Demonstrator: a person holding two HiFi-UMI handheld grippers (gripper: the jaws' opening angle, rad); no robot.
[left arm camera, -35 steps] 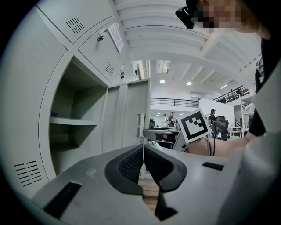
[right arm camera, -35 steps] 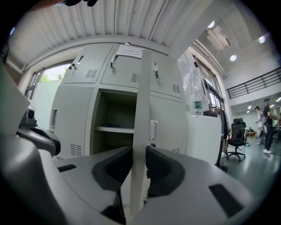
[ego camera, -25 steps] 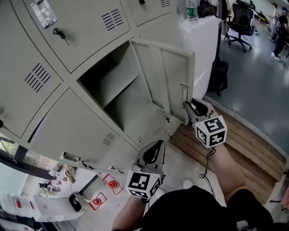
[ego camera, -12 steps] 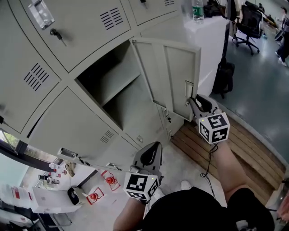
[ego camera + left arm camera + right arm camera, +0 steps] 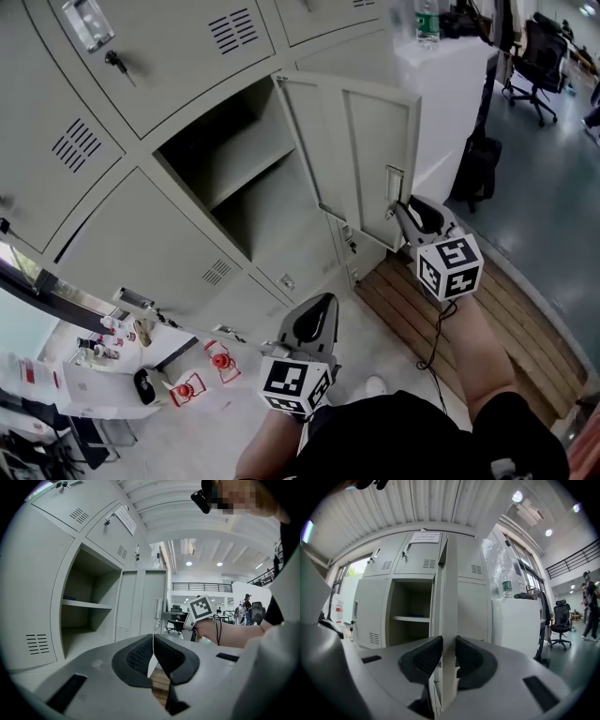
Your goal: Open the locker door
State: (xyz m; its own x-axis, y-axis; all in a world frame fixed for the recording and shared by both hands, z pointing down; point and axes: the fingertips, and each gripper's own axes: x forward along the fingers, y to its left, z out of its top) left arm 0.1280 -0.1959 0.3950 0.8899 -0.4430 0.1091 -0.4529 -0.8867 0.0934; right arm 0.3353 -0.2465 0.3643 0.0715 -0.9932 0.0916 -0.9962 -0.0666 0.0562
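Note:
The grey locker door (image 5: 366, 159) stands swung out from its open compartment (image 5: 234, 178), which has one shelf inside. My right gripper (image 5: 398, 214) is shut on the door's free edge, just below the latch plate (image 5: 395, 184). In the right gripper view the door edge (image 5: 449, 597) runs straight up between the two pads of the right gripper (image 5: 449, 644). My left gripper (image 5: 323, 302) hangs low in front of my body, well below the door. Seen in its own view, the left gripper (image 5: 153, 641) is shut with nothing in it.
Closed lockers surround the open one; a key (image 5: 114, 63) sits in the upper left door. A white cabinet (image 5: 441, 84) with a bottle (image 5: 427, 21) stands right of the lockers, a black bag (image 5: 478, 164) beside it. A wooden platform (image 5: 506, 309) lies underfoot. Small items lie on a table (image 5: 141, 375) at lower left.
The door has swung a little further out, and my right gripper has gone slightly right with its edge. The left gripper has stayed low.

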